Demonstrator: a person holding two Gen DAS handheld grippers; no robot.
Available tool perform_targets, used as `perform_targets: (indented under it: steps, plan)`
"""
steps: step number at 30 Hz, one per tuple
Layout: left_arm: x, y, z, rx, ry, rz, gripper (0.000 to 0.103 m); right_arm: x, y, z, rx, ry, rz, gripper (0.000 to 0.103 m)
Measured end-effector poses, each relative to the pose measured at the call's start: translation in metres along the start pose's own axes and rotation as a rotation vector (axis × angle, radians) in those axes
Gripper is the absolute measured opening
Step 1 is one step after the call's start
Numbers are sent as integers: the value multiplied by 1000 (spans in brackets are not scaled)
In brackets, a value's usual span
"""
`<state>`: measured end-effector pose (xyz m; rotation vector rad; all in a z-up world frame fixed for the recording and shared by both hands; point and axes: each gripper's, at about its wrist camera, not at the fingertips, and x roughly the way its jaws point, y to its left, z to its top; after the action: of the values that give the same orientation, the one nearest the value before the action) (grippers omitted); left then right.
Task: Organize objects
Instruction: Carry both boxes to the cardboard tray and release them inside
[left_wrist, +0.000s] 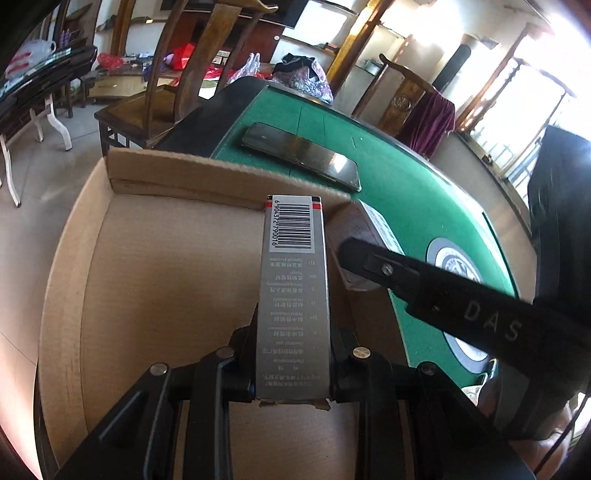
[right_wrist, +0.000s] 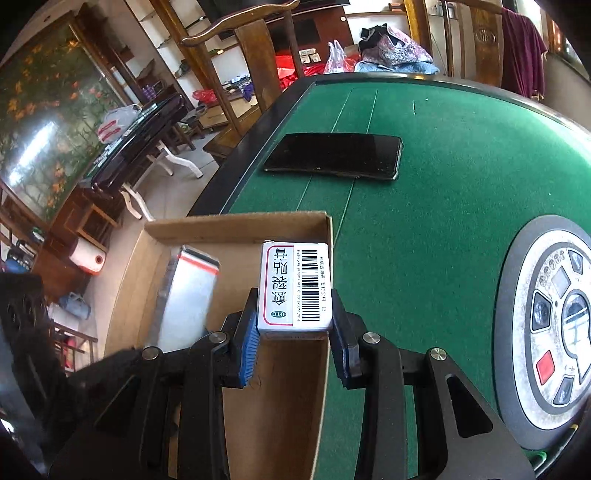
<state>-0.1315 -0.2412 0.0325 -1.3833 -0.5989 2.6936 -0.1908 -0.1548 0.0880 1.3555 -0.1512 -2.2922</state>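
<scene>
A long silver box (left_wrist: 293, 295) with a barcode is clamped in my left gripper (left_wrist: 293, 325), held over the open cardboard box (left_wrist: 155, 280). From the right wrist view the same silver box (right_wrist: 188, 295) hangs inside the cardboard box (right_wrist: 236, 227). My right gripper (right_wrist: 295, 325) is shut on a small white medicine box (right_wrist: 295, 288) with a barcode and red border, above the cardboard box's right wall. In the left wrist view the medicine box (left_wrist: 354, 236) shows at the cardboard box's right edge, with a right finger (left_wrist: 424, 280) across it. A black phone (right_wrist: 334, 155) (left_wrist: 301, 155) lies on the green felt.
The cardboard box sits at the left edge of a green felt table (right_wrist: 424, 221) with a black rim. A round white control panel (right_wrist: 554, 332) is set into the felt at right. Wooden chairs (left_wrist: 162, 88) stand past the table's far edge.
</scene>
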Motion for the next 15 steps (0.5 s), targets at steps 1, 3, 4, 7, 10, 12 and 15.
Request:
perform_targets:
  steps: [1, 3, 4, 7, 10, 12, 15]
  plan:
    - [2, -2, -1, 10, 8, 2, 26, 3, 2, 2, 4, 8, 11, 34]
    - [4, -4, -1, 18, 16, 15, 26, 3, 10, 4, -18, -1, -5, 34]
    - [5, -4, -1, 20, 20, 20, 26, 5, 14, 5, -38, 2, -29, 34]
    - [5, -6, -1, 19, 21, 22, 26, 11, 17, 7, -44, 30, -54, 34]
    - [6, -8, -1, 23, 27, 28, 27, 18, 11, 7, -16, 52, -49, 34]
    - [7, -8, -1, 24, 31, 30, 27, 22, 8, 7, -8, 52, -48, 34]
    - [7, -7, 2, 20, 29, 28, 27, 23, 8, 7, -3, 46, -56, 34]
